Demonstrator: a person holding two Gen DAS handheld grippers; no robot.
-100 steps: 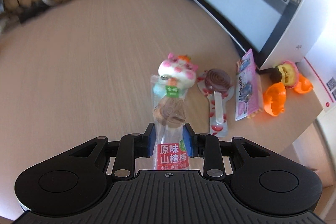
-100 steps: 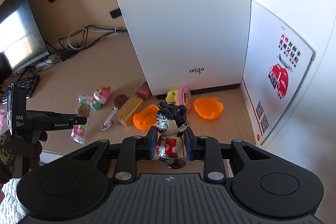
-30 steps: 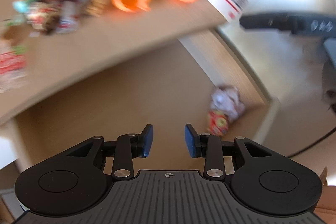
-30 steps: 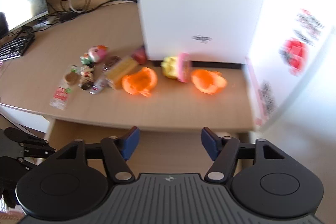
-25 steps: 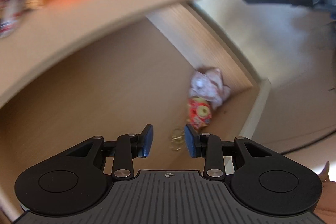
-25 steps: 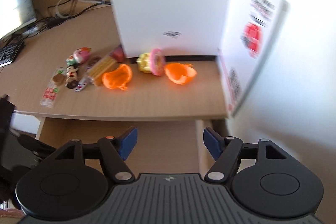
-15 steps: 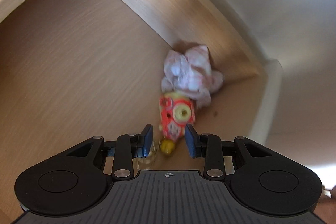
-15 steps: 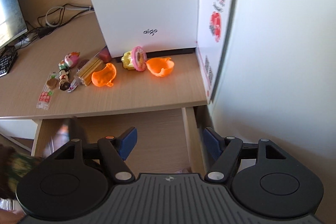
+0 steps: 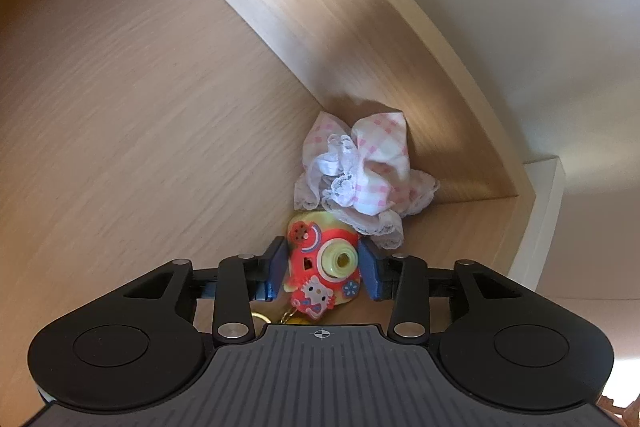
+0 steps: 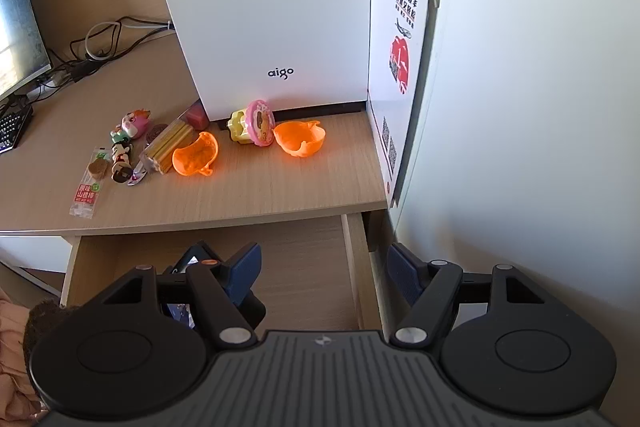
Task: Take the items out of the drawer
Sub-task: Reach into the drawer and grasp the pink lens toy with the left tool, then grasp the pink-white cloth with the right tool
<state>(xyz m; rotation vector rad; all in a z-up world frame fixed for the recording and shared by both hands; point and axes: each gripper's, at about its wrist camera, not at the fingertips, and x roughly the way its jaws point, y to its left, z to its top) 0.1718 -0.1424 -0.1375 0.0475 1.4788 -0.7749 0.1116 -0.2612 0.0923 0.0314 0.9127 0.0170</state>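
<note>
A red and yellow toy camera (image 9: 316,255) with a cat charm lies in the open drawer's (image 9: 140,107) corner, touching a crumpled pink-checked lace cloth (image 9: 360,171). My left gripper (image 9: 323,269) is open, its blue pads on either side of the camera. A small gap shows at each pad. In the right wrist view my right gripper (image 10: 324,275) hangs open and wide above the drawer (image 10: 300,259), holding nothing. The camera and cloth are hidden there.
On the desk (image 10: 280,187) lie two orange shells (image 10: 196,157), a yellow-pink toy (image 10: 252,123), a figurine (image 10: 122,163) and a snack packet (image 10: 90,183). A white computer case (image 10: 264,7) and a poster board (image 10: 400,67) stand behind. The drawer's side wall (image 9: 360,27) runs close to the cloth.
The left gripper let the snack packet go on the desk, dropped into the drawer and moved up to straddle the toy camera. The right gripper released the figurine and pulled back, open.
</note>
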